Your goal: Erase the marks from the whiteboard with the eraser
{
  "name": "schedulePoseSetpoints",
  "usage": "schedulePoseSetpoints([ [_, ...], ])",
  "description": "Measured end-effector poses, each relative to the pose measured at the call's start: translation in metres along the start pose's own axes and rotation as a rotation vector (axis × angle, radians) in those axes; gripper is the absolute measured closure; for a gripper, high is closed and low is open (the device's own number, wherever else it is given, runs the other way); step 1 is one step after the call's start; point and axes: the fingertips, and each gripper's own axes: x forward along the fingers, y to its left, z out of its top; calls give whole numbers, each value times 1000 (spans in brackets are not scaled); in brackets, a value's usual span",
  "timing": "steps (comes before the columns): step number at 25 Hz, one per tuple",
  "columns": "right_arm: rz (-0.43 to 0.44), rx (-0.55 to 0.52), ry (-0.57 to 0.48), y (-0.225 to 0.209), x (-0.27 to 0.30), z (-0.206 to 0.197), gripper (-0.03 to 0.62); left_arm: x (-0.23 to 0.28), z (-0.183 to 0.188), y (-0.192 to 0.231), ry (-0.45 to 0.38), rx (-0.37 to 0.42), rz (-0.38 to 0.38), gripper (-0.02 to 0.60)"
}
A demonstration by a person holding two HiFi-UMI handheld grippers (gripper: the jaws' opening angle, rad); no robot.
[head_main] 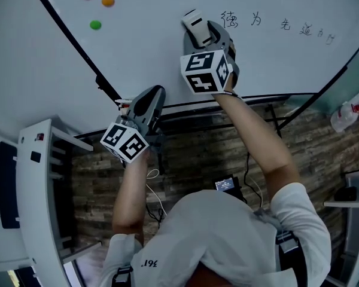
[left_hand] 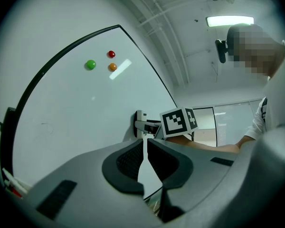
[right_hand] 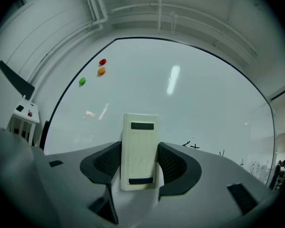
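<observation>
Grips eraser (head_main: 193, 21) in right gripper (right_hand: 139, 161), arm outstretched, at whiteboard (head_main: 161, 58) left of marks (head_main: 252, 20); holds left gripper (left_hand: 146, 161) at bottom edge, elbow bent, jaws nearly together, empty.

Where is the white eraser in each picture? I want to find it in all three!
Head view: the eraser is top middle, against the whiteboard.
Left gripper view: the eraser is small, at the centre.
Right gripper view: the eraser is low centre, held by the right gripper.
Shared landmark: the green magnet.
</observation>
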Motion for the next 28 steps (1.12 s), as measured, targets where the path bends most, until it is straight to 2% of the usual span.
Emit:
schedulePoseSetpoints([
  [7,-39,-56,-1,2,2,-1,338,-2,-7,3,17,-1,-39,549],
  [14,-84,-67,35,-1,3,-2,339,7,-8,-6,29,-5,-38,549],
  [28,-102,-51,56,-52,-5,-17,338,41,-20,-31,37,-9,-45,549],
])
